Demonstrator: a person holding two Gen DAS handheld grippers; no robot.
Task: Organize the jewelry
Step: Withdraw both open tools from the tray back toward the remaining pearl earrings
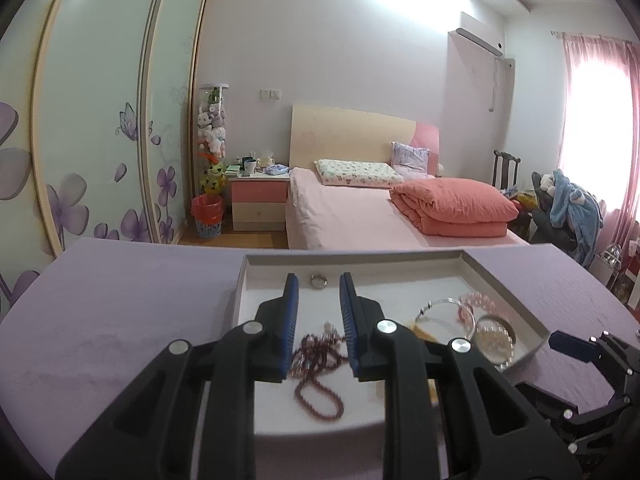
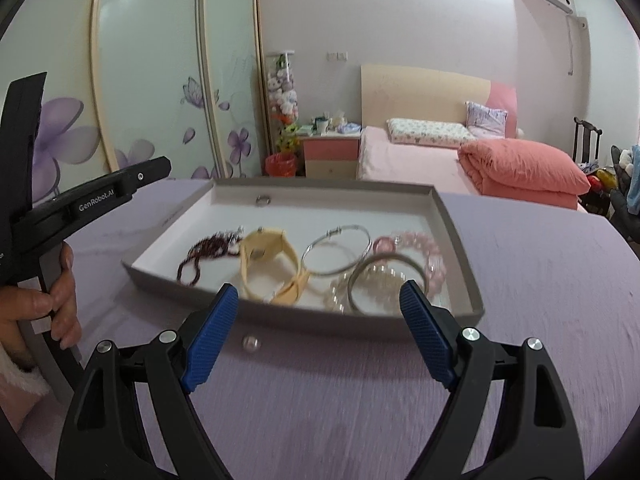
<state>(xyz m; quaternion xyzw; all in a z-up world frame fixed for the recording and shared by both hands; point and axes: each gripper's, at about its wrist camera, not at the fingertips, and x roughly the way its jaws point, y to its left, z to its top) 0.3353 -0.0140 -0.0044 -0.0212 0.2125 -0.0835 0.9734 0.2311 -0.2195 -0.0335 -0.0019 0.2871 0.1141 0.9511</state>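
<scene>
Your left hand-held gripper [image 1: 318, 288] hangs narrowly parted and empty over the tray [image 2: 456, 248]; your right hand-held gripper [image 2: 320, 300] gapes, released. Mid-frame, the tray holds one ring [image 2: 263, 200], one bead necklace [image 2: 208, 252], one watch [image 2: 268, 264], two bangles [image 2: 336, 254].

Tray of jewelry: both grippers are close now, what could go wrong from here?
The pearl bracelet, the steel bangle and the pink bead bracelet overlap, so the open right gripper might drag several. A small bead outside the tray could get knocked away.
</scene>
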